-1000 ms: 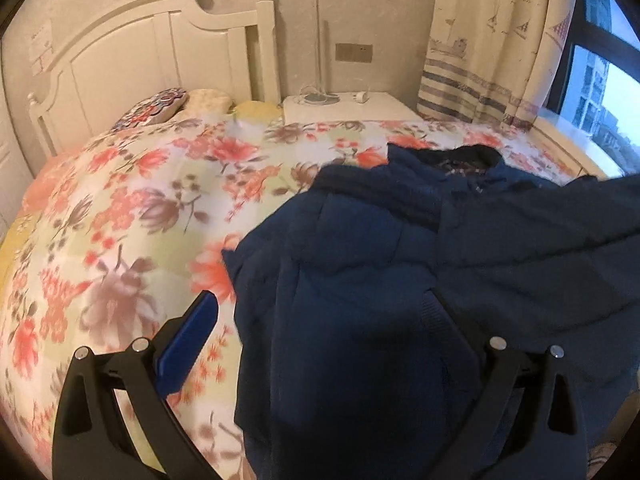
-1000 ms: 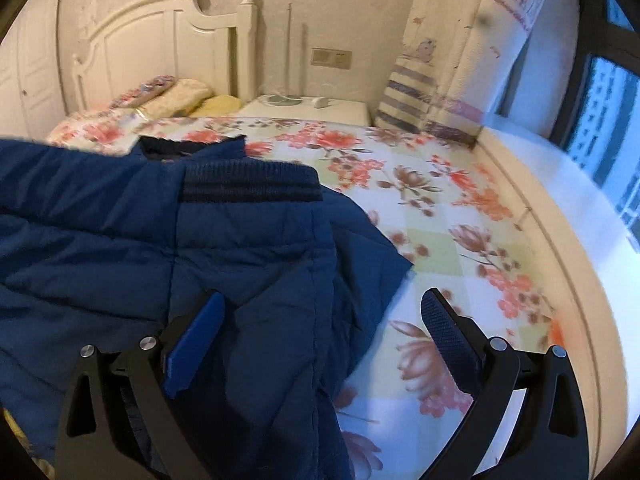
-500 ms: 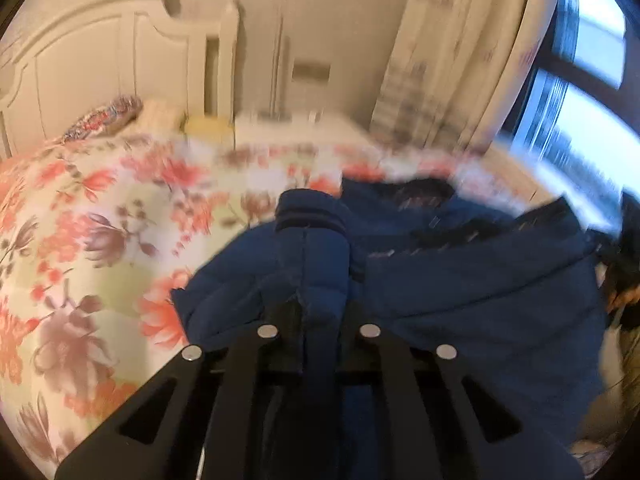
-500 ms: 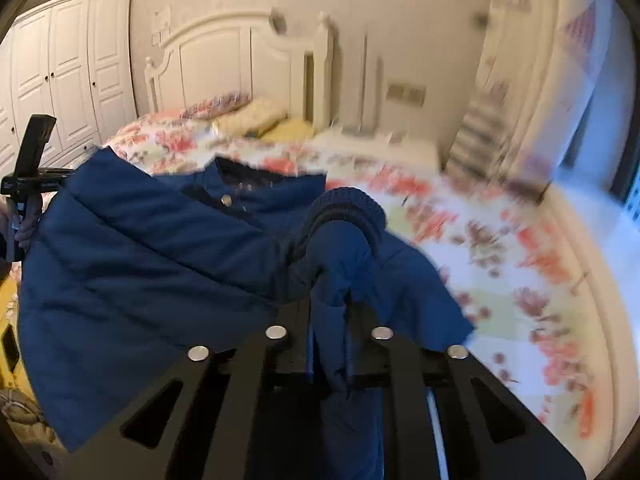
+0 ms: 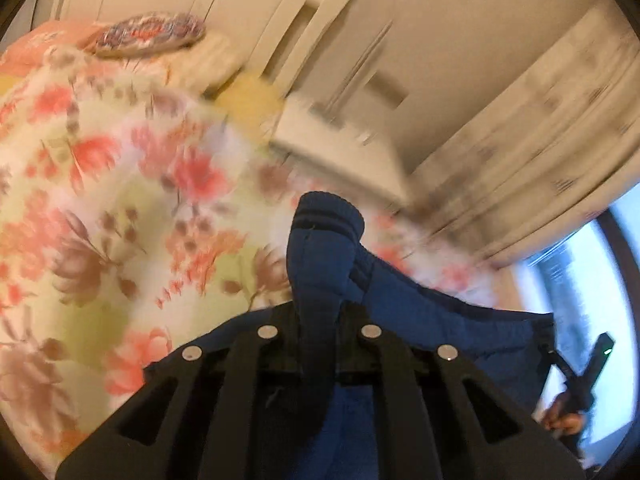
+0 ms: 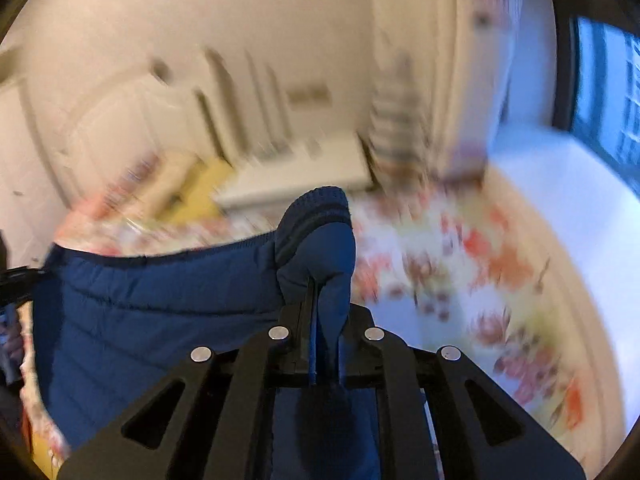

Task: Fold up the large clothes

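A dark blue padded jacket (image 5: 432,312) hangs stretched between my two grippers above the bed. My left gripper (image 5: 320,320) is shut on a bunched corner of it, whose ribbed hem (image 5: 326,216) sticks up past the jaws. In the right wrist view the same blue jacket (image 6: 132,308) spreads away to the left. My right gripper (image 6: 324,320) is shut on another bunched corner, and a ribbed edge (image 6: 316,204) stands up above the closed jaws. Both views are blurred by motion. The far right of the left wrist view shows the other gripper's black handle (image 5: 588,372) held in a hand.
The bed wears a floral cover (image 5: 100,200) beneath the jacket. Pillows (image 5: 148,34) lie by the white headboard (image 5: 288,28). A white nightstand (image 6: 296,172) stands against the wall, with a striped curtain (image 5: 540,152) and a window (image 6: 608,80) to the right.
Both grippers stood open over the flat jacket a second ago. They have shut on its corners and lifted it off the bed. Both views have tilted and blurred.
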A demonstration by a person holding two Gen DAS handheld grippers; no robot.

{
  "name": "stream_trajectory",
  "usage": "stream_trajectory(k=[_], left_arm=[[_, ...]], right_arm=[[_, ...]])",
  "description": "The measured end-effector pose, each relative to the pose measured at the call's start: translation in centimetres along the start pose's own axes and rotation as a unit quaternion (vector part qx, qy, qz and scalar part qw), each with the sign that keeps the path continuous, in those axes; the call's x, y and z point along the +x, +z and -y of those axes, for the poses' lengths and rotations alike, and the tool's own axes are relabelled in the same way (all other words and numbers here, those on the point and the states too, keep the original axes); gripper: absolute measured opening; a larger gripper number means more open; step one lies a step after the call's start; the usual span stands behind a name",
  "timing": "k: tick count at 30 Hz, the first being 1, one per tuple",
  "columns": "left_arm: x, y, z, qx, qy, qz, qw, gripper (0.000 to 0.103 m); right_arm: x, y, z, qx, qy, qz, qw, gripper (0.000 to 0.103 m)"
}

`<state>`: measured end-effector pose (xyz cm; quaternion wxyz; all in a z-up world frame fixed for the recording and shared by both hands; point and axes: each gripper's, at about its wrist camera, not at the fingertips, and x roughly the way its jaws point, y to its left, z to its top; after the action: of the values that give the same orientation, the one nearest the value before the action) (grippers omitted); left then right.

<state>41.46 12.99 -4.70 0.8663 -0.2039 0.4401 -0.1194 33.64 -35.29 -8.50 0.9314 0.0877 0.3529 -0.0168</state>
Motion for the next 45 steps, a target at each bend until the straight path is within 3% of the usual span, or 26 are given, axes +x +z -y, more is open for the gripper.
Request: stream_trajectory(k=[2,4,6,10,13,16,17,19,22,23,24,25,26,28,30,34,37,39,44,45], left_arm=[[3.2,-1.7,0.1,0.030,0.061,-0.013,0.9976,0.009],[4.6,-2.6,-0.7,0.032,0.058,-0.022,0.9976,0.010],[3.8,-2.3,-1.3,0.016,0.035,-0.005,0.9992,0.009],[1.2,-1.0,0.0,0.034,0.017,0.039,0.9985,0.010],[0.8,-0.2,1.4,0.044,0.037,0.073,0.9957,0.010],[3.5,0.0,1.6,0.042,0.077,0.053,0.9948,0.014],[5.2,-0.3,1.2,0.043,0.102,0.025,0.9935,0.019],[7.0,-0.9,-0.5,0.014,0.104,-0.017,0.9943,0.033],[5.2,-0.8,-2.3,-0.027,0.084,-0.001,0.9961,0.071],[3.5,-0.9,-2.8,-0.033,0.065,0.016,0.9972,0.083],[2.1,-1.1,-3.2,-0.033,0.048,0.029,0.9979,0.087],[-0.3,-1.8,-3.6,-0.022,0.019,0.045,0.9985,0.089],[-2.3,-2.6,-4.0,-0.005,0.000,0.052,0.9986,0.094],[-6.1,-5.6,-5.2,0.035,-0.020,0.064,0.9971,0.100],[-8.2,-8.6,-6.2,0.063,-0.025,0.057,0.9961,0.100],[-9.5,-15.7,-8.3,0.095,-0.053,0.011,0.9940,0.100],[-9.2,-19.5,-8.3,0.118,-0.073,-0.002,0.9903,0.100],[-8.4,-20.6,-7.7,0.117,-0.075,0.002,0.9903,0.101],[-7.5,-19.4,-6.8,0.088,-0.075,-0.004,0.9933,0.101],[-7.5,-19.3,-6.6,0.086,-0.082,0.000,0.9929,0.094]], right_arm=[[3.7,-2.1,0.3,-0.004,-0.027,-0.041,0.999,0.010],[5.5,-4.1,1.3,0.003,-0.020,-0.060,0.998,0.010],[5.0,-4.6,2.8,0.040,0.015,-0.050,0.998,0.010],[1.6,-2.1,2.5,0.032,0.038,-0.002,0.999,0.010],[1.3,-0.4,1.5,0.023,0.030,0.020,0.999,0.010],[4.8,-0.1,1.8,0.027,-0.002,-0.014,1.000,0.010],[5.8,-0.4,2.0,0.028,-0.008,-0.029,0.999,0.011],[9.0,-2.2,2.6,0.038,-0.003,-0.086,0.996,0.012],[7.6,-2.3,3.1,0.046,0.011,-0.066,0.997,0.015],[6.8,-2.4,3.3,0.041,0.014,-0.068,0.997,0.019],[5.6,-2.5,3.5,0.033,0.018,-0.074,0.997,0.024],[3.9,-3.0,3.9,0.026,0.037,-0.071,0.996,0.039],[2.5,-3.5,4.2,0.019,0.053,-0.062,0.996,0.068],[-2.1,-5.8,5.1,-0.012,0.068,-0.025,0.997,0.099],[-5.8,-8.6,6.0,-0.031,0.078,0.011,0.996,0.099],[-9.5,-14.6,7.7,-0.014,0.153,-0.004,0.988,0.099],[-10.0,-17.9,7.7,-0.004,0.165,-0.013,0.986,0.094],[-9.6,-19.4,7.6,0.009,0.180,-0.019,0.983,0.084],[-8.8,-20.0,6.2,0.025,0.196,-0.009,0.980,0.077],[-8.8,-20.0,5.9,0.021,0.191,-0.006,0.981,0.075]])
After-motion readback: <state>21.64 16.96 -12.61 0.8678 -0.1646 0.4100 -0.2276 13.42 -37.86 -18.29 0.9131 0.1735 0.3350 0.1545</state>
